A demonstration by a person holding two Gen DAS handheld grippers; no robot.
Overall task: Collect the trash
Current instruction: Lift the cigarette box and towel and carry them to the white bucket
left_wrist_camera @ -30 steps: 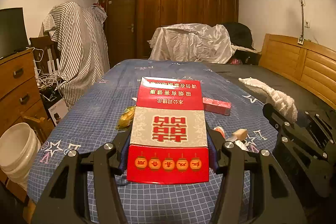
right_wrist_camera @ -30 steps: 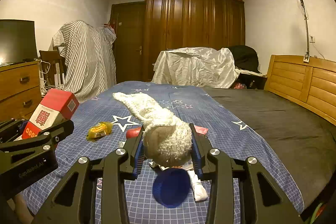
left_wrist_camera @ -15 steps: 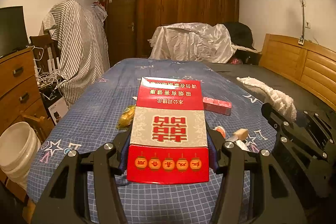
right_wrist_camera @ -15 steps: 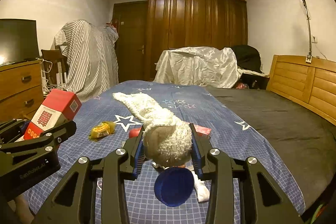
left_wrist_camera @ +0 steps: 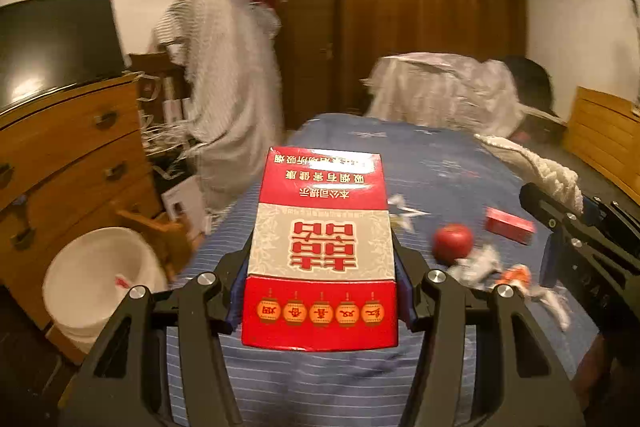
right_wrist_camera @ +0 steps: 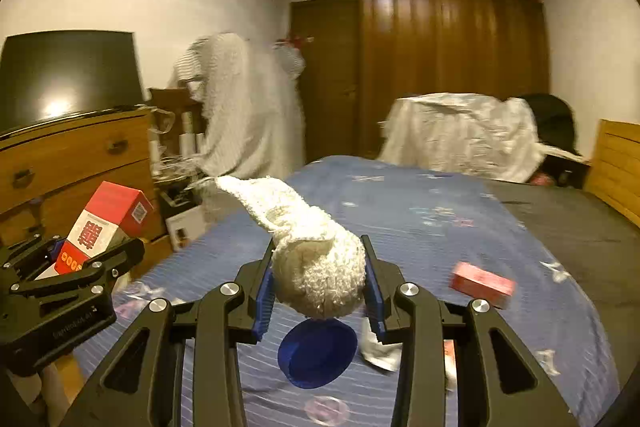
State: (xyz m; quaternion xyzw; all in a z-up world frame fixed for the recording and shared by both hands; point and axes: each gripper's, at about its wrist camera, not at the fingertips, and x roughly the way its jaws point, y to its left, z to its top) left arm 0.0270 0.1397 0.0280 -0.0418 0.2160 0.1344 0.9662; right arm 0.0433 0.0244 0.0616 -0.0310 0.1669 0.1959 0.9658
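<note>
My left gripper (left_wrist_camera: 320, 291) is shut on a tall red and grey carton (left_wrist_camera: 320, 247) printed with red characters, held above the left side of the blue bed (left_wrist_camera: 432, 163). The right wrist view shows that carton (right_wrist_camera: 100, 227) at its left edge. My right gripper (right_wrist_camera: 318, 287) is shut on a fluffy white towel (right_wrist_camera: 308, 251), whose tail sticks up and away. In the left wrist view, the towel (left_wrist_camera: 536, 167) is at the right. A white bucket (left_wrist_camera: 96, 279) stands on the floor, left of the bed.
On the bed lie a red apple (left_wrist_camera: 452, 241), a small red box (right_wrist_camera: 482, 285), crumpled wrappers (left_wrist_camera: 516, 279) and a blue round lid (right_wrist_camera: 316, 351). A wooden dresser (left_wrist_camera: 60, 163) with a television stands left. A wardrobe (right_wrist_camera: 448, 67) and covered furniture fill the far end.
Both grippers have swung left with their loads; the dresser, television and white bucket have come further into view. The grips on carton and towel look unchanged.
</note>
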